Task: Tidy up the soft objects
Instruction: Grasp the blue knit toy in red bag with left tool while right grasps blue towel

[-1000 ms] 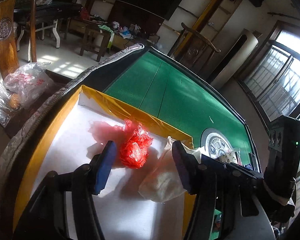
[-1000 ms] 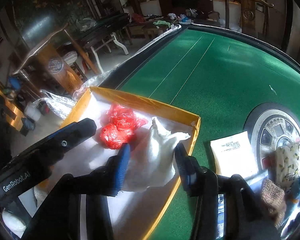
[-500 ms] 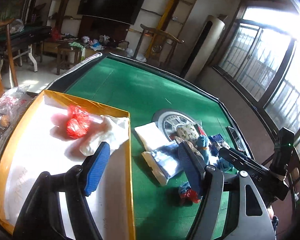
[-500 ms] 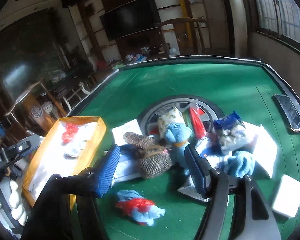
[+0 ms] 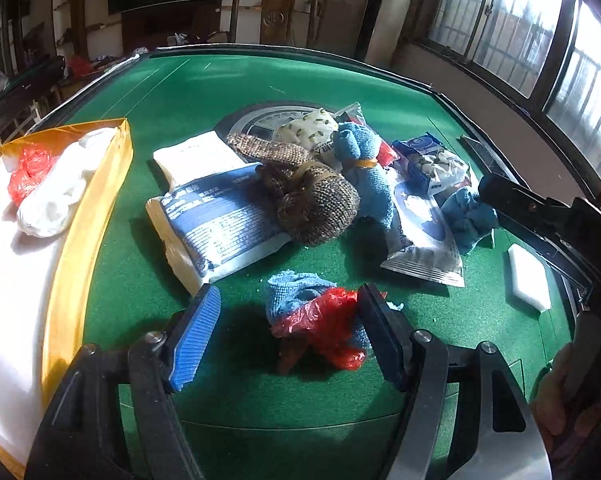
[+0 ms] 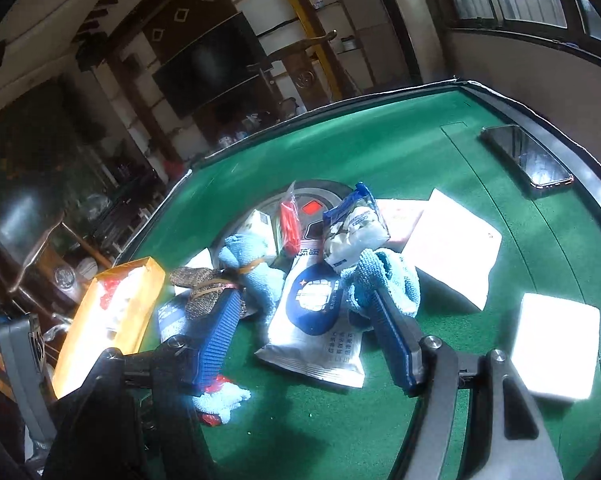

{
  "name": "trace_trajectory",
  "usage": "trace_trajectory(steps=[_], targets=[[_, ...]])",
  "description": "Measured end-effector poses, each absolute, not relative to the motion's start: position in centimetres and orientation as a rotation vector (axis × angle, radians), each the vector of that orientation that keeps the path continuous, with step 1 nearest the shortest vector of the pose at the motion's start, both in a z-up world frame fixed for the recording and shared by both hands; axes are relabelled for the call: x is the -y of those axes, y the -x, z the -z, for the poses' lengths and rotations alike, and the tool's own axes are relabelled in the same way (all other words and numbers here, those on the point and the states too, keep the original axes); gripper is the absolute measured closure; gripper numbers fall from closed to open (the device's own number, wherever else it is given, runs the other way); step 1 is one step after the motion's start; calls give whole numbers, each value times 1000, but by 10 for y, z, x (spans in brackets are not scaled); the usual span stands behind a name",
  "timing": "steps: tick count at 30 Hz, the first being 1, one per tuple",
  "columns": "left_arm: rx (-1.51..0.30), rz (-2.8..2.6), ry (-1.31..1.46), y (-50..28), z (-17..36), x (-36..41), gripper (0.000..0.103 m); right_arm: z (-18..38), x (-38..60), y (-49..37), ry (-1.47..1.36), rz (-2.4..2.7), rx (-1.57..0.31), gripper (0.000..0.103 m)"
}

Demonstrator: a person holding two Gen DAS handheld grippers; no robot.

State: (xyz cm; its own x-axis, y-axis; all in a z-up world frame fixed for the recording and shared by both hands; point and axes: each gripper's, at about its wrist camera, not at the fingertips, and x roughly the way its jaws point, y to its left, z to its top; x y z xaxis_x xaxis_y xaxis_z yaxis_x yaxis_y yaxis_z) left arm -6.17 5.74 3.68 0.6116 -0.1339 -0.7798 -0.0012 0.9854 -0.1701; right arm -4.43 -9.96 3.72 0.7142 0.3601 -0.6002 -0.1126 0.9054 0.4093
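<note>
My left gripper (image 5: 288,334) is open just above the green felt table (image 5: 236,92). A crumpled blue cloth with a red plastic bag (image 5: 316,316) lies between its fingers, close to the right pad. My right gripper (image 6: 306,336) is open over a white and blue pouch (image 6: 312,320), its right fingertip beside a blue cloth (image 6: 384,276). The yellow box (image 5: 88,220) at the left holds a red bag (image 5: 28,168) and a white bag (image 5: 60,188). A brown knitted piece (image 5: 312,200) and a rolled blue towel (image 5: 364,168) lie in the central pile.
The pile also has a blue printed packet (image 5: 220,220) and a snack bag (image 5: 436,164). A white foam block (image 5: 528,276) lies at the right. A phone (image 6: 528,160) sits near the far table edge. Two white pads (image 6: 452,244) (image 6: 556,344) lie right of the pile.
Both grippers swung away from the yellow box to the pile in the table's middle. The white bag stayed in the box. Both pairs of jaws stand wider than before.
</note>
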Motion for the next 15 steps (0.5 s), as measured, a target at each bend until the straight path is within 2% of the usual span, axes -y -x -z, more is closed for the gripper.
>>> trace_trajectory(steps=[10,11,12,13,15], targets=[[-959,156,105,53,-15,-13,33,-36,127,44,-439,-184,-704,41],[-939,151,88,54,-16,-10,35,-36,127,44,-439,-176,-699,41],[-929,161,82,55,-17,-9,47,-38,128,45,-436,-168,-692,41],[-925,173,85,56,-17,-8,55,-39,129,47,-434,-157,-679,41],[-920,190,115,58,-18,-13,63,-42,135,52,-428,-131,-644,41]])
